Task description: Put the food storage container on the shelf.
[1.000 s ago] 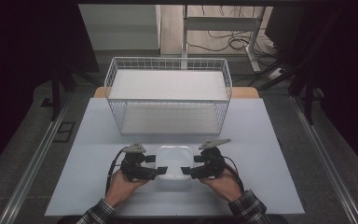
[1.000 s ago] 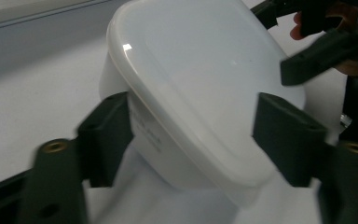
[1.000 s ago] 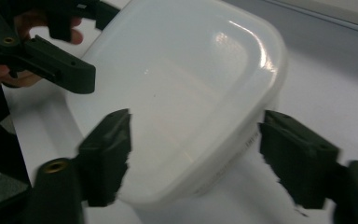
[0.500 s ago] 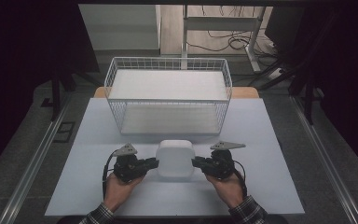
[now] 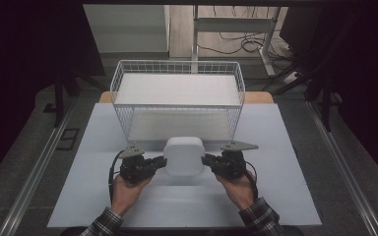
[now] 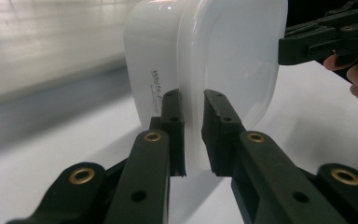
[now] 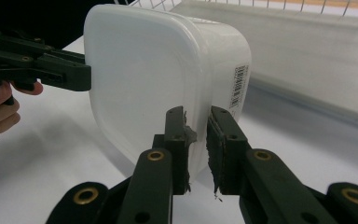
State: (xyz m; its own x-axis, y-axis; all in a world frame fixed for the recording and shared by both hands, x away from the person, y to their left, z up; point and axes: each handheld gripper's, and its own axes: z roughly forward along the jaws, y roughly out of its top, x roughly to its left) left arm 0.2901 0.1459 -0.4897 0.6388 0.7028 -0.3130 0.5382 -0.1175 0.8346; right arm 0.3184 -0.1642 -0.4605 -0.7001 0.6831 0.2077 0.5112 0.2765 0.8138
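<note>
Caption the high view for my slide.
Both grippers clamp a white tub before a wire basket.

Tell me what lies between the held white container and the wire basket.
Nothing: in the high view, bare white table separates the white container from the wire basket.

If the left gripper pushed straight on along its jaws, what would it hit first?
The white plastic container itself: the left gripper is already clamped on its rim. Beyond it, roughly in line, sits the right gripper on the opposite rim, though the exact line is hard to judge.
</note>
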